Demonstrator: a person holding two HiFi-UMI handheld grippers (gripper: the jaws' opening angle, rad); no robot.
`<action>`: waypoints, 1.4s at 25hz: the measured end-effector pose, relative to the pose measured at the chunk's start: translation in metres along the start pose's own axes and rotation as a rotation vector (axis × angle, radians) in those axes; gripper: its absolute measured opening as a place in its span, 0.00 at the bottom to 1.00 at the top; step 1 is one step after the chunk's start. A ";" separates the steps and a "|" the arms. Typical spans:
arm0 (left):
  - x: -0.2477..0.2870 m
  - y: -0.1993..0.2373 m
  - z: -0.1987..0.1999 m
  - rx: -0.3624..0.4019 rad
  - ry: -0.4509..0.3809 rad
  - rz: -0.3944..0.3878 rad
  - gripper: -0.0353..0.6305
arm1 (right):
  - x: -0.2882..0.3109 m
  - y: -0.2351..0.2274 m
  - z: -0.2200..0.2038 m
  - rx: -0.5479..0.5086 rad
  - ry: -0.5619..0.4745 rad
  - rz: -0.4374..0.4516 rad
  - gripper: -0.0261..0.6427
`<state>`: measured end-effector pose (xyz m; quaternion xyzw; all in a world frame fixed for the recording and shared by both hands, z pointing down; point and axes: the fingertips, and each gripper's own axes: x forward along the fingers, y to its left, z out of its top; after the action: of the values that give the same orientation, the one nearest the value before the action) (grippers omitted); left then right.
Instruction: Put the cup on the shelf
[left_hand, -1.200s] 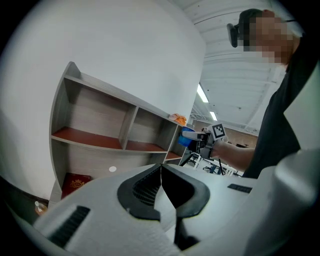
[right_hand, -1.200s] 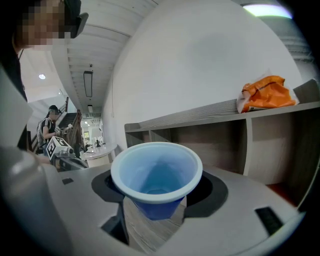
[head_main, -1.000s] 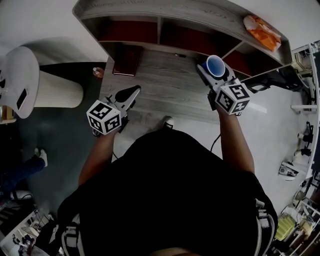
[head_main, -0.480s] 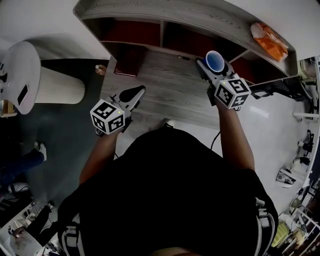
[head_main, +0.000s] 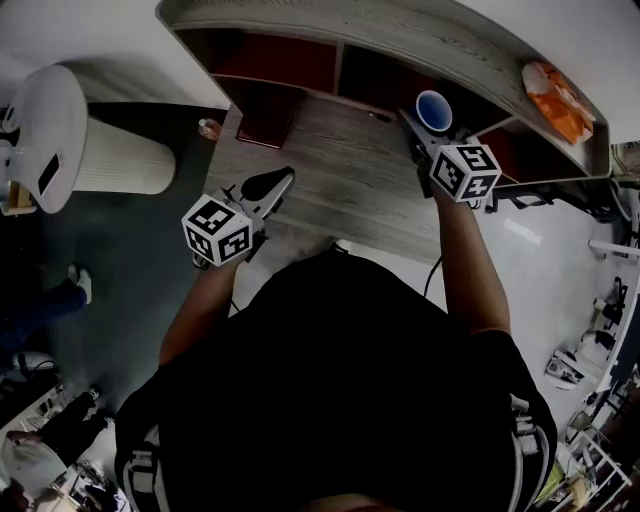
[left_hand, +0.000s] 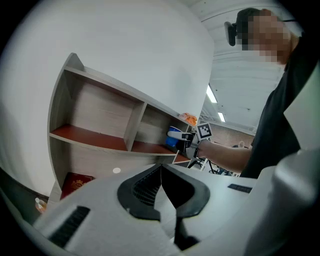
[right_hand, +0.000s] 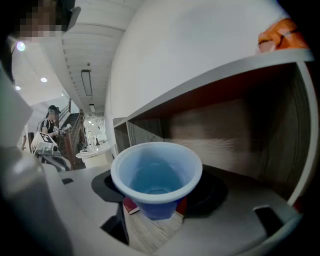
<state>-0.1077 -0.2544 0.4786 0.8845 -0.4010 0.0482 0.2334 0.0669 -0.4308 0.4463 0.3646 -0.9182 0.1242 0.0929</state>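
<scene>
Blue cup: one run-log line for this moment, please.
right claw: shut on blue cup, upright | cup: at shelf compartment mouth, not set down | left claw: shut, empty

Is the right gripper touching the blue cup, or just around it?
Touching. The right gripper view shows the blue cup upright between the jaws of the right gripper, with the dark pads pressed against its sides, left and right, below the rim.

A: right gripper (head_main: 431, 124) status?
B: arm is holding out straight ahead, fingers are clamping the cup (head_main: 433, 108) upright, pointing slightly down.
A: left gripper (head_main: 283, 179)?
B: it's sitting nearer the body, elbow bent, fingers are pressing together, nothing between them.
</scene>
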 end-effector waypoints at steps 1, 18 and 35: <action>0.000 0.001 0.000 -0.002 0.000 0.003 0.08 | 0.003 -0.001 0.000 0.000 0.000 0.001 0.50; 0.008 0.017 0.001 -0.018 0.006 0.040 0.08 | 0.056 -0.027 -0.010 -0.043 0.059 -0.034 0.50; 0.014 0.018 0.001 -0.032 0.011 0.039 0.08 | 0.091 -0.043 -0.028 -0.025 0.107 -0.028 0.50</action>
<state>-0.1119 -0.2749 0.4879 0.8723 -0.4177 0.0513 0.2490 0.0336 -0.5121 0.5034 0.3693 -0.9081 0.1306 0.1482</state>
